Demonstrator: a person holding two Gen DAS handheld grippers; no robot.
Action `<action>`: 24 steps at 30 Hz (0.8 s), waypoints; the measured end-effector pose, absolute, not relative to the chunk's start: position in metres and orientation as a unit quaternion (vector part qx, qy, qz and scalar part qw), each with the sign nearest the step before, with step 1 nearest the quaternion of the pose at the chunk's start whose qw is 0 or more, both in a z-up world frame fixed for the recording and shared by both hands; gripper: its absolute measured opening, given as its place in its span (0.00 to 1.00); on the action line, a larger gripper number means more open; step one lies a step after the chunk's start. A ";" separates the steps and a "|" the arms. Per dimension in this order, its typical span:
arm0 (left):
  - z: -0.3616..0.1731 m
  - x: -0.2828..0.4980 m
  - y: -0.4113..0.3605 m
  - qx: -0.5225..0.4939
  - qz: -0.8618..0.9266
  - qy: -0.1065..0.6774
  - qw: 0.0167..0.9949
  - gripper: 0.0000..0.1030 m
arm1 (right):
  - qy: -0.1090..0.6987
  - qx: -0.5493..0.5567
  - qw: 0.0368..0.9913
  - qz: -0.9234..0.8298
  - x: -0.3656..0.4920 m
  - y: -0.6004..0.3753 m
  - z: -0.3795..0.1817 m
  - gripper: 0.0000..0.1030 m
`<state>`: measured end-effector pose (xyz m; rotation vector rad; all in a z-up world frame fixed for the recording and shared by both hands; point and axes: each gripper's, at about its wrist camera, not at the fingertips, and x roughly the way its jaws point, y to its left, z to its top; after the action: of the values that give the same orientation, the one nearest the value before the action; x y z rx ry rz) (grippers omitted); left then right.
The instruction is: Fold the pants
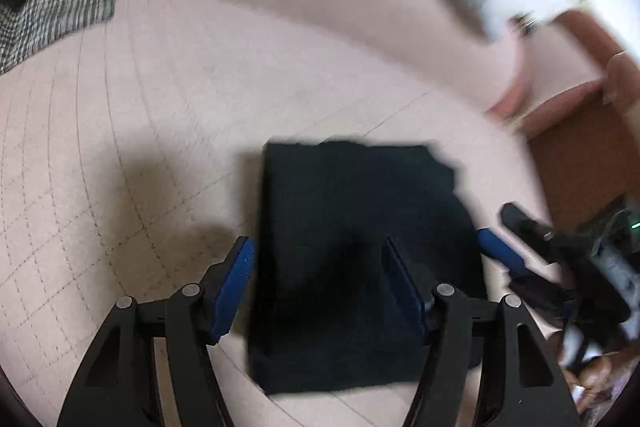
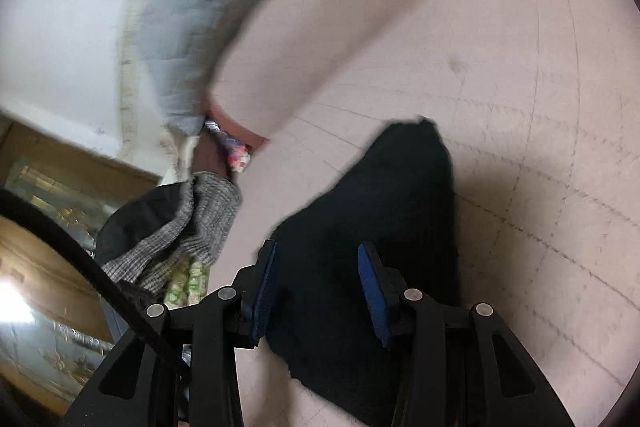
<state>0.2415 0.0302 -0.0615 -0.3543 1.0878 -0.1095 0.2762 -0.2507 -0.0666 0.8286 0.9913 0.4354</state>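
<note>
Bed surface is pink quilted fabric, fills both views. Black pants lie on it, already folded to a compact rectangle, directly ahead of and under both sets of fingers. Left gripper: fingers spread wide, straddling the bundle's left edge, holding nothing. Right gripper: fingers partly open over the cloth, nothing pinched as far as I can tell. I'd judge the fold near done. To finish well, I'd press flat and square the ragged far edge, no dragging. Left view alone shows the right gripper beside the bundle; right view alone shows a grey checked garment left of its fingers.
</note>
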 end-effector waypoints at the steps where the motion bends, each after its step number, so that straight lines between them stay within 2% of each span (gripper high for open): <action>1: -0.073 0.247 0.028 -0.162 -0.048 0.531 0.830 0.65 | 0.472 0.366 0.784 0.168 0.280 -0.252 -0.075 0.30; 2: -0.080 0.248 0.031 -0.171 -0.055 0.536 0.825 0.66 | 0.487 0.340 0.794 0.132 0.283 -0.254 -0.081 0.10; 3: -0.077 0.244 0.034 -0.176 -0.064 0.527 0.829 0.66 | 0.484 0.336 0.799 0.121 0.281 -0.256 -0.081 0.07; 4: -0.071 0.240 0.038 -0.178 -0.061 0.525 0.830 0.65 | 0.469 0.339 0.808 0.117 0.278 -0.260 -0.075 0.08; 6: -0.057 0.234 0.046 -0.198 -0.063 0.500 0.841 0.65 | 0.443 0.331 0.825 0.116 0.279 -0.260 -0.062 0.16; 8: -0.043 0.240 0.048 -0.210 -0.070 0.474 0.852 0.65 | 0.434 0.341 0.822 0.141 0.291 -0.255 -0.056 0.37; 10: -0.044 0.258 0.040 -0.201 -0.070 0.476 0.853 0.66 | 0.448 0.372 0.791 0.184 0.315 -0.246 -0.063 0.44; 13: -0.070 0.287 0.033 -0.192 -0.064 0.517 0.832 0.69 | 0.496 0.359 0.776 0.153 0.346 -0.241 -0.087 0.41; 14: -0.081 0.293 0.036 -0.207 -0.059 0.531 0.820 0.71 | 0.499 0.347 0.785 0.115 0.352 -0.246 -0.093 0.22; 15: -0.081 0.294 0.039 -0.221 -0.061 0.529 0.817 0.72 | 0.501 0.356 0.781 0.109 0.352 -0.250 -0.094 0.19; 16: -0.078 0.292 0.041 -0.228 -0.063 0.525 0.817 0.72 | 0.492 0.371 0.780 0.111 0.346 -0.256 -0.091 0.22; 17: -0.070 0.285 0.041 -0.221 -0.066 0.516 0.825 0.72 | 0.477 0.365 0.792 0.107 0.338 -0.260 -0.083 0.33; 19: -0.058 0.270 0.040 -0.195 -0.062 0.502 0.841 0.72 | 0.444 0.324 0.829 0.106 0.311 -0.264 -0.060 0.44; 24: -0.029 0.214 0.028 -0.178 -0.062 0.469 0.863 0.75 | 0.374 0.330 0.851 0.163 0.218 -0.277 -0.006 0.45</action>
<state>0.2140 0.0275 -0.0291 -0.3733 0.9837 -0.1306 0.2185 -0.2766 -0.0056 0.6957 0.7876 0.3433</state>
